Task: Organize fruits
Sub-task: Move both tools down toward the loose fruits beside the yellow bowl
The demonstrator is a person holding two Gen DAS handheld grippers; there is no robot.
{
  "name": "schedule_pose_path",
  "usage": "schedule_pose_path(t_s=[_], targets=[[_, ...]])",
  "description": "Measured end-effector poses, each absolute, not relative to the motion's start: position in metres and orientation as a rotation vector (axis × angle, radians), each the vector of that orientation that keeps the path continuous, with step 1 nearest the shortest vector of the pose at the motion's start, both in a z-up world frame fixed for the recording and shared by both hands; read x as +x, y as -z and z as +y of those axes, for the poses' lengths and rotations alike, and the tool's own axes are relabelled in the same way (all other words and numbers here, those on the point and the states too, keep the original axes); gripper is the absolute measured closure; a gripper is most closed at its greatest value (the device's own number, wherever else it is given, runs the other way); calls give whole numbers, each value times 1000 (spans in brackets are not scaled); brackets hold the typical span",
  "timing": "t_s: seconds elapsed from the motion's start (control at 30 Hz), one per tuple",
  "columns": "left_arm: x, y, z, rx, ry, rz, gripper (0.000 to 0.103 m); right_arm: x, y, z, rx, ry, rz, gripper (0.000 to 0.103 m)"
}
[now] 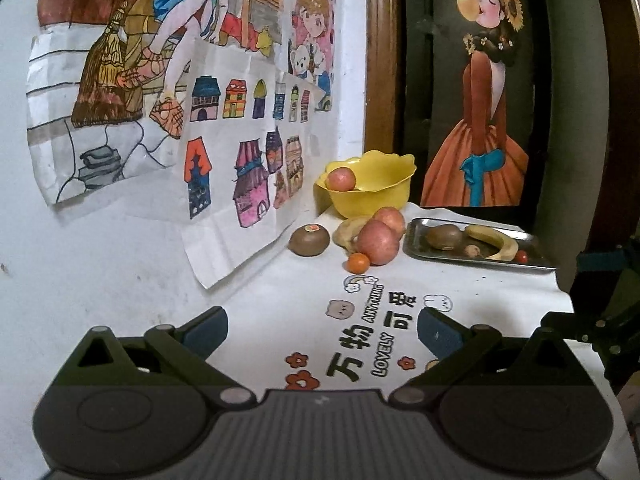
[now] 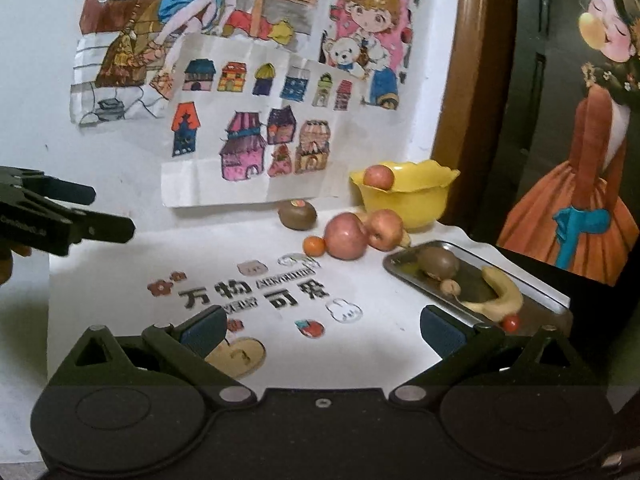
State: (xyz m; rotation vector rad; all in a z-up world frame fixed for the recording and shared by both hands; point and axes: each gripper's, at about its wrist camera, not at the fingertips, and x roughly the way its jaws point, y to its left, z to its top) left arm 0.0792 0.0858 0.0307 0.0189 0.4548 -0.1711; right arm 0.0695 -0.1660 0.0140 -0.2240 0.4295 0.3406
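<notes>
Tools are held spread over the near part of the tabletop (image 2: 380, 288): the left tool (image 1: 322, 334) and the right tool (image 2: 320, 334) each show blue-padded fingers set wide apart, with nothing pinched between them. In the right wrist view the left tool is also seen from the side at the left edge, its dark fingers parted above the white printed cloth. Beyond the tools, loose fruit is grouped near the wall: a small orange (image 1: 357, 263), a large red apple (image 1: 378, 242) touching a second apple (image 1: 390, 220) behind it, a banana (image 1: 347, 232) partly hidden behind the apples, and a brown kiwi (image 1: 309, 241) with a sticker, set apart to the left. Behind these, a yellow bowl (image 1: 384, 196) is placed against the wall, and one apple (image 1: 341, 179) is seen inside it at its left rim. To the right, a metal tray (image 1: 416, 240) is laid flat, and on it are found another kiwi (image 1: 444, 236), a curved banana (image 1: 494, 240), a small brownish fruit (image 1: 472, 251) and a tiny red fruit (image 1: 521, 256) at its near edge. Coloured drawings (image 1: 240, 160) are pinned to the wall.
</notes>
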Motion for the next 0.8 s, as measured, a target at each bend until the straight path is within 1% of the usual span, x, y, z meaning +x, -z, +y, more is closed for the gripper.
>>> schedule_pose_path(t_s=[0.17, 0.27, 0.43, 0.57, 0.67, 0.8], targets=[[97, -34, 86, 34, 165, 475, 0, 81, -18, -157, -247, -368, 411, 1], [108, -43, 85, 50, 160, 475, 0, 85, -25, -154, -297, -370, 364, 1], [127, -66, 84, 30, 155, 423, 0, 93, -49, -156, -395, -396, 257, 1], [148, -76, 76, 32, 159, 396, 0, 117, -68, -165, -381, -384, 214, 1], [167, -69, 67, 58, 179, 391, 0, 143, -66, -172, -345, -396, 220, 1], [195, -41, 53, 97, 223, 427, 0, 189, -48, -182, -254, -455, 300, 1]])
